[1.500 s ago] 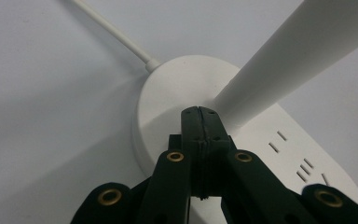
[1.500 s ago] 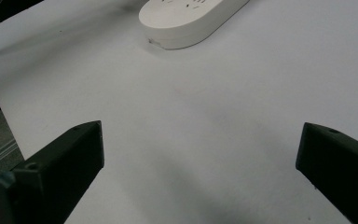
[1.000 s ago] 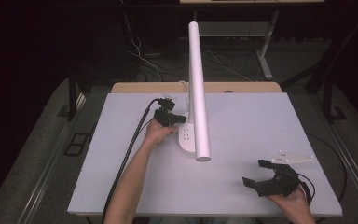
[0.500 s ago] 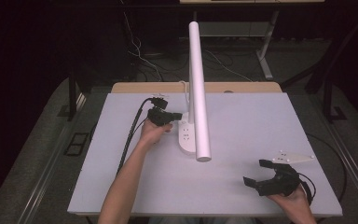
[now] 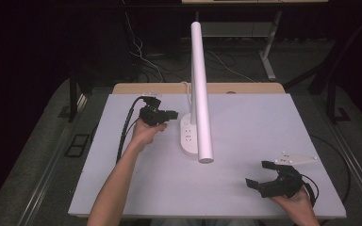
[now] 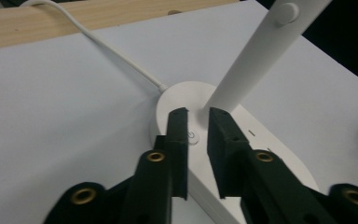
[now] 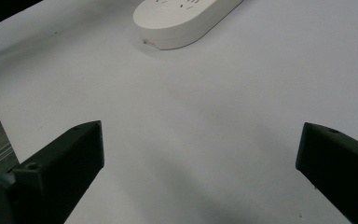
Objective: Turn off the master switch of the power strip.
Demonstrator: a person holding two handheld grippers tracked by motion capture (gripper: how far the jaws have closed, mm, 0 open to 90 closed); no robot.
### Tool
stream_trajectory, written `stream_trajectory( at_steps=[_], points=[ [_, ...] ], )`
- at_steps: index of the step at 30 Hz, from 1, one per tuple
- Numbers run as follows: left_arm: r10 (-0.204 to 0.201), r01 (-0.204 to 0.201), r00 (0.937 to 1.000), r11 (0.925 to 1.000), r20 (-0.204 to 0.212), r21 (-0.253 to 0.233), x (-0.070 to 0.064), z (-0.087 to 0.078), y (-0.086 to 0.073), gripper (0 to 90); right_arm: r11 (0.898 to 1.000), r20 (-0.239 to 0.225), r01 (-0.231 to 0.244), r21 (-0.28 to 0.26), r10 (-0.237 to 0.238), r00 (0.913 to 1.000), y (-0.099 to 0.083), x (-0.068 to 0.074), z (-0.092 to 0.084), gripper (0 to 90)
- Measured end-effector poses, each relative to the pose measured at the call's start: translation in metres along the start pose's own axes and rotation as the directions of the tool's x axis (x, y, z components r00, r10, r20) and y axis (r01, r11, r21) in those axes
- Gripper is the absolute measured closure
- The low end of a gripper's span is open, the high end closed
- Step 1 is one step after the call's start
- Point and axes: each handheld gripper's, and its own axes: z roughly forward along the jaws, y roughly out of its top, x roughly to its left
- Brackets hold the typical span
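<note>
No words, brand names or numbers can be read anywhere. The one sign is a small power symbol, a circle with a short stroke, on a round button [image 6: 193, 137] on the white lamp base [image 6: 177, 100], at the centre of the left gripper view. It sits in the gap between the black jaw tips of the left gripper [image 6: 197, 122], which stand a little apart. Lower right of it, short dark slot marks dot the base's top. In the high view those marks [image 5: 187, 135] are too small to make out.
</note>
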Motion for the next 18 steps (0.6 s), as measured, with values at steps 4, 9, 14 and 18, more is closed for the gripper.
stream_trajectory(
  at_steps=[4,9,14,18],
  points=[
    [0.003,-0.003,0.9998,1.0000,0.020,0.004,-0.003,-0.010,-0.002,62.7,1.000,0.000,-0.001,0.000,0.001,1.0000,0.000,0.000,0.000,0.2],
    [0.005,-0.006,0.9991,1.0000,0.041,0.007,-0.007,-0.022,-0.005,46.8,1.000,0.002,0.001,0.002,-0.001,1.0000,0.000,0.001,0.000,0.2],
    [0.031,-0.032,0.9987,0.9994,0.041,0.011,-0.016,-0.034,-0.009,31.4,1.000,0.005,0.000,-0.002,0.000,1.0000,0.000,0.001,0.001,0.2],
    [0.030,-0.030,0.9990,0.9995,0.033,0.007,-0.021,-0.044,-0.015,25.5,1.000,0.007,0.001,-0.005,-0.001,1.0000,0.000,0.002,0.000,0.2]
  ],
)
